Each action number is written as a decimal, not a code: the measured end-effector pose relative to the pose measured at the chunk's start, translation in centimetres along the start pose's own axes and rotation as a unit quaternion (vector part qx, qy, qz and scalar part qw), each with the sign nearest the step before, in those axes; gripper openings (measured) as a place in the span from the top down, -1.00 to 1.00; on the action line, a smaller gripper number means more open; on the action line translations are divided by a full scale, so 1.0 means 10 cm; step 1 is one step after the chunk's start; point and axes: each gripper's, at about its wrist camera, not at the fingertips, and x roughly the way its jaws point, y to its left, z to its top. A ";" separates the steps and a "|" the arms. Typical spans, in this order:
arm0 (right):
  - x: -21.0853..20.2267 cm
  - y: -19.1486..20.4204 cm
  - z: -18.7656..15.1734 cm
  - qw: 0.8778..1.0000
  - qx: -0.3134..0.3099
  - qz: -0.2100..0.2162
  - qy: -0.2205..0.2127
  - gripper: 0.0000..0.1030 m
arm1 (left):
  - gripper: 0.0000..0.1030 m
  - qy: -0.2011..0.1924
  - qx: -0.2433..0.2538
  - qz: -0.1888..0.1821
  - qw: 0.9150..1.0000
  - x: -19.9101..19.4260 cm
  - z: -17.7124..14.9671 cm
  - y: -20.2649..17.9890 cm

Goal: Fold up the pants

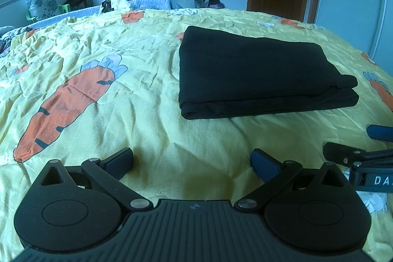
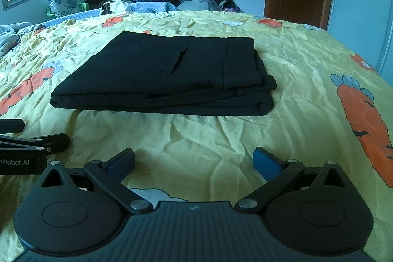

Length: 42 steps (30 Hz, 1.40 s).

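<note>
A: Pants (image 2: 162, 75)?
B: One pair, black, folded flat on the bedspread (image 2: 201, 139), ahead of both claws.
A: Claws?
B: Left gripper (image 1: 191, 161) spread, empty. Right gripper (image 2: 194, 161) spread, empty. Both clear of the pants.

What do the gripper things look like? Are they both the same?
Yes, a matching pair. The left gripper and right gripper are black plastic, each with a ribbed middle plate, two round discs with raised ovals, silver pivot pins and blue pads on its fingers. White lettering runs along their sides. No cables or sleeves show.
</note>
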 end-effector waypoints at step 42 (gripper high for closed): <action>0.00 0.02 -0.01 1.000 0.000 -0.001 0.000 -1.00 | -1.00 -0.011 -0.018 0.024 0.999 -0.01 -0.03 -0.07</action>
